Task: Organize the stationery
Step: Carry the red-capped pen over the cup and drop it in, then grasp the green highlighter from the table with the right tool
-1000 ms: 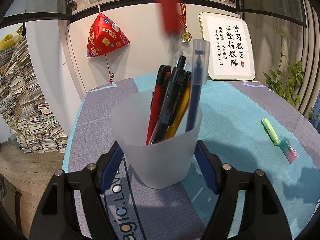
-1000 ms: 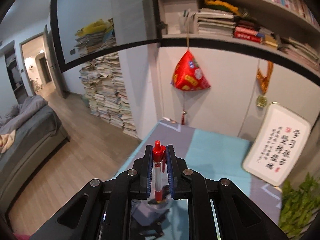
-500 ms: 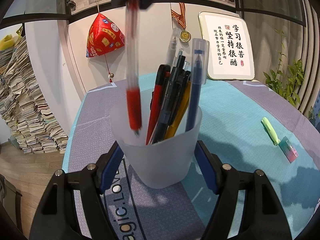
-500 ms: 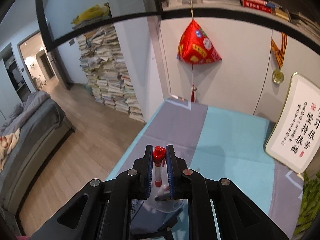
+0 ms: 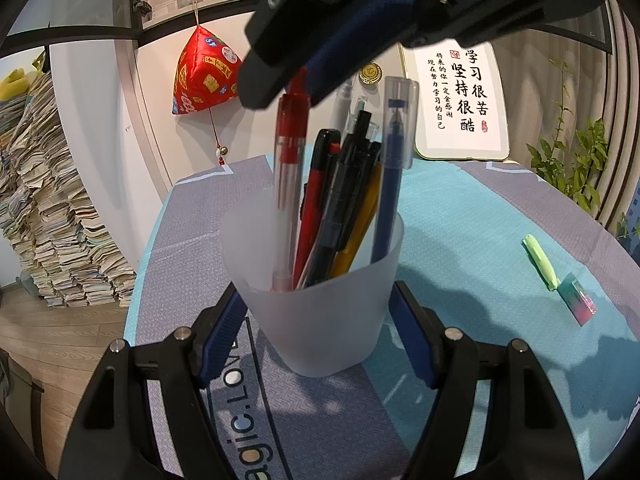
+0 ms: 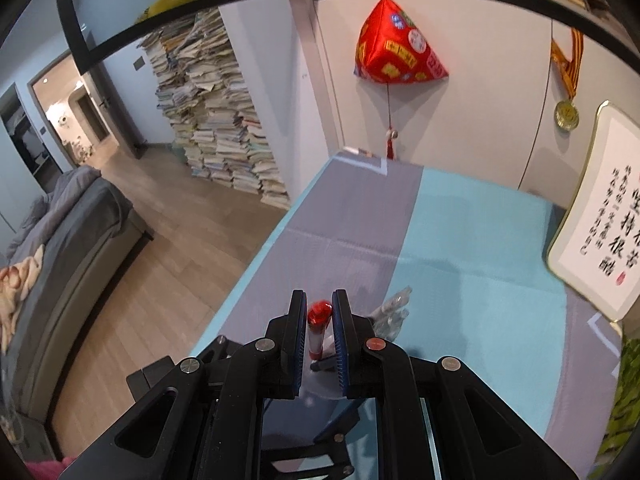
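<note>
Table [image 5: 460, 216] covered by mat in teal and grey panels, white corner marks at far edge, dark lettering near front. On it: frosted cup [image 5: 316, 300] holding pens, near front centre; green highlighter [image 5: 541, 262] and pink-teal eraser [image 5: 579, 298] just beside each other at right; framed calligraphy board [image 5: 460, 100] at far edge

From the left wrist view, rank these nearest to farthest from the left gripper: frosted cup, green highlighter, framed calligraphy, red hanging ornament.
1. Frosted cup: between the left gripper's fingers.
2. Green highlighter: on the mat, to the right.
3. Framed calligraphy and red hanging ornament: both at the back wall, right and left; too close to call.
</note>
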Demonstrator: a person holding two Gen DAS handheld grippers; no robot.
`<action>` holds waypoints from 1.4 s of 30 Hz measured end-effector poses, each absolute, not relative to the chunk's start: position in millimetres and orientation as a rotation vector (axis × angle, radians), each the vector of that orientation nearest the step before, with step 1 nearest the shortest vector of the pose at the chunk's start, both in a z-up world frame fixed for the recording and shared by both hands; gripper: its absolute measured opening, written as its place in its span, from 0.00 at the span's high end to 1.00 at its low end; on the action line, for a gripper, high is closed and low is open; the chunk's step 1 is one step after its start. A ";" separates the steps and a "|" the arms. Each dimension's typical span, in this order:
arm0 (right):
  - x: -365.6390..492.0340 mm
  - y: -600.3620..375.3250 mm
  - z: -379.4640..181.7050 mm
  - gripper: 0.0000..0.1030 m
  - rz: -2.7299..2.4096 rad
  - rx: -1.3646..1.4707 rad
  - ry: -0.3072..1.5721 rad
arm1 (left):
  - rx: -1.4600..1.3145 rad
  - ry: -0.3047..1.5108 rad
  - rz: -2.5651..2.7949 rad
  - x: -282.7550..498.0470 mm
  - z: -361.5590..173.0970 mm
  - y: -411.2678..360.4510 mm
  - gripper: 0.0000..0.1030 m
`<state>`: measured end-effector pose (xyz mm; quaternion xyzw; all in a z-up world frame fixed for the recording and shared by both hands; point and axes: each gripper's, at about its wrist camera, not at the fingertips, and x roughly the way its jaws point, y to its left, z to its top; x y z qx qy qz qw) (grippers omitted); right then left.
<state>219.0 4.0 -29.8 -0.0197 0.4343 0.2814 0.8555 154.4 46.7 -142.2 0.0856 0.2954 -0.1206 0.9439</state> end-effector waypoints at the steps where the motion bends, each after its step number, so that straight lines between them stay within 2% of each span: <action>1: 219.5 3.4 -30.6 0.86 0.590 -0.038 0.918 | 0.174 0.602 -0.246 154.5 -142.2 46.5 0.31; 12: 209.4 -12.5 -13.0 0.86 0.574 -0.021 0.877 | 0.174 0.602 -0.246 154.6 -142.3 46.5 0.31; 22: 193.0 -70.0 -1.7 0.86 0.460 0.011 0.843 | 0.175 0.602 -0.246 154.6 -142.3 46.4 0.31; 35: 200.1 -172.9 -119.2 0.86 0.144 0.105 1.161 | 0.175 0.602 -0.245 154.6 -142.4 46.3 0.31; 42: 210.5 -181.7 -144.4 0.85 0.114 0.156 1.216 | 0.176 0.602 -0.245 154.6 -142.5 46.3 0.31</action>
